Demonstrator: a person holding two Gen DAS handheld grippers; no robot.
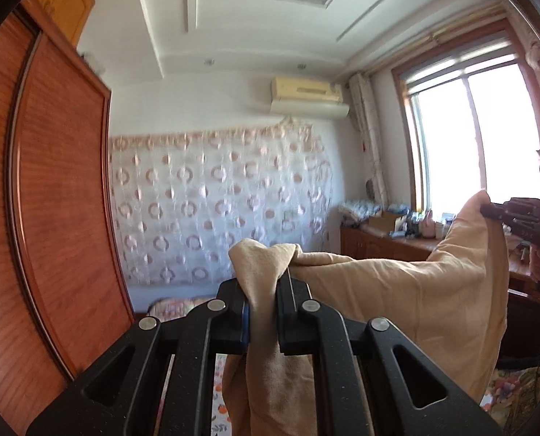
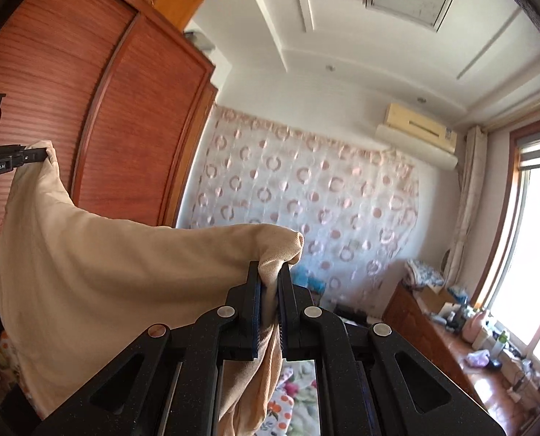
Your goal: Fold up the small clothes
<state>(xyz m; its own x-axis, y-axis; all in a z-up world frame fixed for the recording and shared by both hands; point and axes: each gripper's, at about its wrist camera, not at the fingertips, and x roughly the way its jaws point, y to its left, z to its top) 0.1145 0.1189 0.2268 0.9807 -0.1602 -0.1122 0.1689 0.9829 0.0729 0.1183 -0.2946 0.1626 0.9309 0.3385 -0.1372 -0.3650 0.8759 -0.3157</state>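
A beige garment (image 1: 415,290) hangs in the air, stretched between my two grippers. My left gripper (image 1: 264,279) is shut on one bunched corner of it, and the cloth droops between the fingers. In the left wrist view the right gripper (image 1: 488,210) pinches the other corner at the far right. The right wrist view shows my right gripper (image 2: 270,272) shut on its corner of the beige garment (image 2: 106,283). There the left gripper (image 2: 39,154) holds the far end at the left edge. The cloth sags in a curve between the two holds.
A tall wooden wardrobe (image 1: 51,200) stands at the left. A patterned curtain (image 1: 215,200) covers the back wall. A low cabinet (image 2: 451,345) with clutter runs under the bright window (image 1: 470,138). A floral bedspread (image 2: 291,392) lies below the grippers.
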